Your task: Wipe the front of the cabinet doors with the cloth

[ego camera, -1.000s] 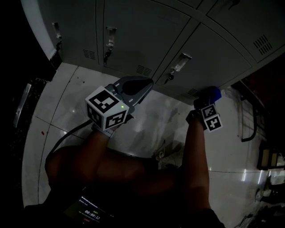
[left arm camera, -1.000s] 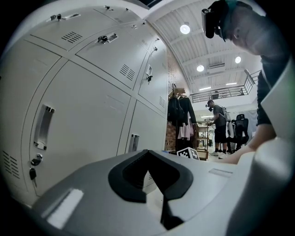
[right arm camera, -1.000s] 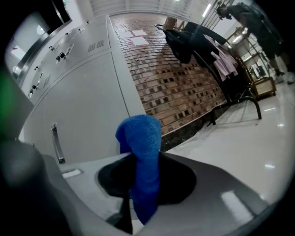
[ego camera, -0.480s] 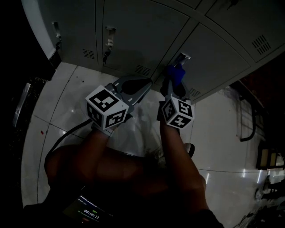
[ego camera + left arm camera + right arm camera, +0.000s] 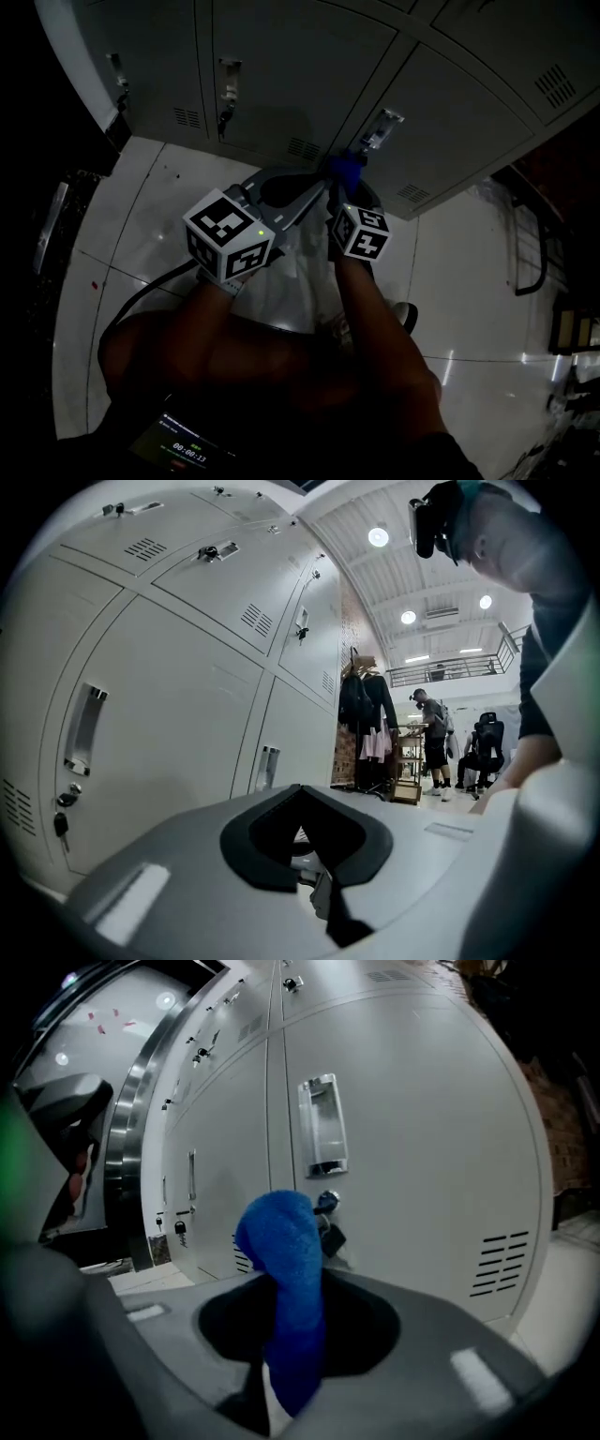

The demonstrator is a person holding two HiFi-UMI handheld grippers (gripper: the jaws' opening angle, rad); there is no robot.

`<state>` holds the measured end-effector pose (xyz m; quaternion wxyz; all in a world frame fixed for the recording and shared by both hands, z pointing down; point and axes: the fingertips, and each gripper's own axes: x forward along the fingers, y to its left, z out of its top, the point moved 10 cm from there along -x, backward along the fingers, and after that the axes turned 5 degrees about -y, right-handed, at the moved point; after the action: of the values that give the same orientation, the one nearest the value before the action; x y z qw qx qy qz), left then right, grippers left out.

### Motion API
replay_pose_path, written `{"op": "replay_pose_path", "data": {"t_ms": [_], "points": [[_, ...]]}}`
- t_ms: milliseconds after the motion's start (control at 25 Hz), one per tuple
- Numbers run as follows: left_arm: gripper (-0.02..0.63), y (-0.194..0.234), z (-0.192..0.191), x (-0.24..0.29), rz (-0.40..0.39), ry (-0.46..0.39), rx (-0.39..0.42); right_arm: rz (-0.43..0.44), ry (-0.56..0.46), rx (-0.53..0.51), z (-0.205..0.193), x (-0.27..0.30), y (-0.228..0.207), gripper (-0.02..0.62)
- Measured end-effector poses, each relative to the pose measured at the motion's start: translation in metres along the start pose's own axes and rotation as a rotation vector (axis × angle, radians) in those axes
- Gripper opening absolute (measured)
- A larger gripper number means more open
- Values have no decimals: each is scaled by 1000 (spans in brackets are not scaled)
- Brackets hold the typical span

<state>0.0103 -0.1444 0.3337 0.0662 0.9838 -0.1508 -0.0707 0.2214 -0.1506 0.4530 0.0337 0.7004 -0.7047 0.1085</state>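
Swung in from the far right, the right gripper [image 5: 343, 190] now sits just beside the left gripper [image 5: 292, 190], its jaws clamped on the blue cloth [image 5: 284, 1269]. That cloth stands up at the cabinet doors [image 5: 281, 75], near the lock [image 5: 327, 1201] under a door handle [image 5: 322, 1127]; whether it touches is unclear. Left jaws are together, holding nothing.

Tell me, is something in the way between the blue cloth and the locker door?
Nothing visible is. The right gripper pinches the blue cloth in its fingers, and the cloth faces the cabinet door near its handle. The left gripper is off to the side, not between them.
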Motion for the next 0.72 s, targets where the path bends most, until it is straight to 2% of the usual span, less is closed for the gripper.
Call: {"op": "replay_pose_path", "data": {"t_ms": [280,480,640,720], "points": [[3,3,-3,-1,10,16,0,-90,29,114,-11,-2,-37,106],[3,2,-5,0,10,22,-2,-249,26,132,-17,-20,-88,106],[3,2,-4,0,8,20,2,-372,15,247,-23,-40,-122,106],[3,1,-4,0,6,20,2,-411,6,260,-22,-46,-135,106]]}}
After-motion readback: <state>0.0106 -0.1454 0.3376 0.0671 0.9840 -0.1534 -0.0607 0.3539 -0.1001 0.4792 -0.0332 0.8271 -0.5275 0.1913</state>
